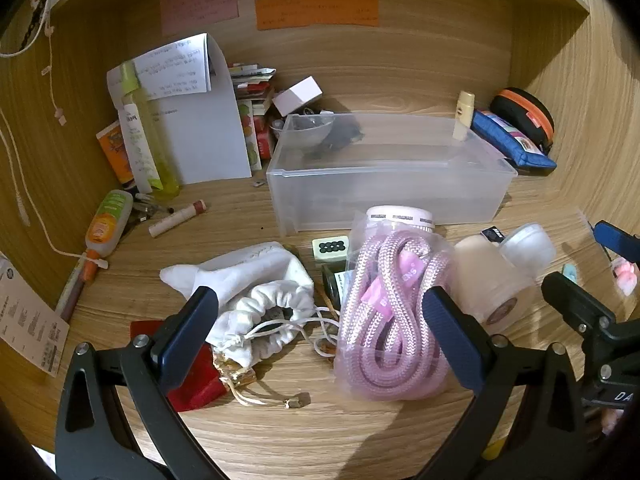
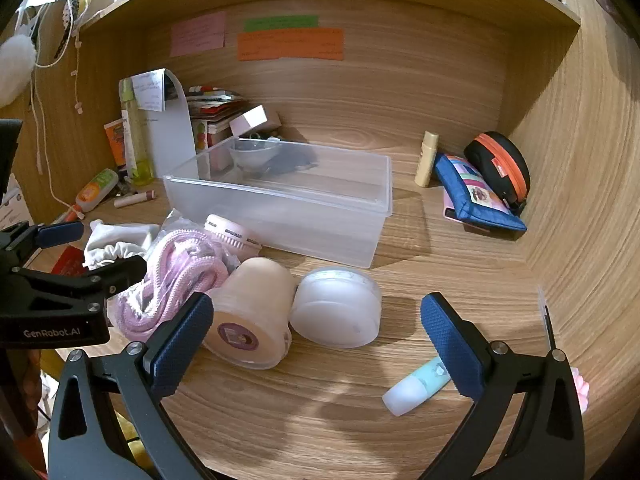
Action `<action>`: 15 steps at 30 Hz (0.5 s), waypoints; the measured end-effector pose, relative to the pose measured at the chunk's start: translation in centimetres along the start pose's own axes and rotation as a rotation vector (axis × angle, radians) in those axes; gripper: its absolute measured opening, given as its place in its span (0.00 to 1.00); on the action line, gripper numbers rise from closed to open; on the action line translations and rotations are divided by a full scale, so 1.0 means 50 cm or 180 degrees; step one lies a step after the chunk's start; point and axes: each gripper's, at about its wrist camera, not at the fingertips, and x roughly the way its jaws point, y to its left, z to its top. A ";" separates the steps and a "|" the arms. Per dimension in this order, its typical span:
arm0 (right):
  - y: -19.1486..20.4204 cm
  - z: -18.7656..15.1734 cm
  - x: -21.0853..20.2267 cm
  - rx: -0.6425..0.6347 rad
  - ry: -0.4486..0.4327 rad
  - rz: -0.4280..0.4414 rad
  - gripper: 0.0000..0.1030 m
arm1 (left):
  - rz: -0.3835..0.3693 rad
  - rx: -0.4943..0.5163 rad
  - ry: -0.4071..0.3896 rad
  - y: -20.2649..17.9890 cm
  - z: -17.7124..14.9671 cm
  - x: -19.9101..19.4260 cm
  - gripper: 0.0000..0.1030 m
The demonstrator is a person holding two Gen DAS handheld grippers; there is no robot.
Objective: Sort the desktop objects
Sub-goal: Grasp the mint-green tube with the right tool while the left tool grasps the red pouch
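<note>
In the left wrist view, the left gripper hung over the wooden desk with its jaws spread wide and nothing held; a white drawstring pouch and a bagged coil of pink rope lay between its fingers. Behind them stood the clear plastic bin, and a mahjong tile lay just in front of it. In the right wrist view, the right gripper was likewise wide open and empty, with a tipped beige jar touching a frosted round tub between its fingers. A small mint tube lay beside the right finger, and a blue pencil case rested against the far corner.
</note>
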 end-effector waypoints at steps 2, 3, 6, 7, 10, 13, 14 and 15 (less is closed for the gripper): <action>-0.001 0.000 -0.001 0.0011 -0.0002 0.0006 1.00 | -0.0021 0.0000 -0.0011 0.000 -0.001 -0.001 1.00; -0.002 0.000 -0.001 0.0015 -0.0004 0.0009 1.00 | -0.0020 -0.0001 -0.0014 0.001 -0.001 -0.001 1.00; -0.004 -0.001 -0.002 0.0025 -0.0013 0.0016 1.00 | -0.0002 -0.0002 -0.0036 0.002 -0.002 -0.003 1.00; -0.004 -0.001 -0.003 0.0026 -0.0018 0.0017 1.00 | 0.0007 0.0009 -0.0048 0.002 -0.003 -0.004 1.00; -0.006 -0.002 -0.006 0.0037 -0.0043 0.0002 1.00 | 0.0069 0.0026 -0.0072 0.005 -0.005 -0.006 1.00; -0.013 -0.003 -0.010 0.0081 -0.0069 0.0017 1.00 | 0.0252 -0.0045 -0.0055 0.024 -0.012 -0.005 1.00; -0.016 -0.004 -0.011 0.0095 -0.0077 0.0022 1.00 | 0.0213 -0.0067 -0.0053 0.031 -0.014 -0.005 1.00; -0.019 -0.005 -0.013 0.0112 -0.0085 0.0023 1.00 | 0.0098 -0.0111 -0.0024 0.042 -0.017 -0.004 1.00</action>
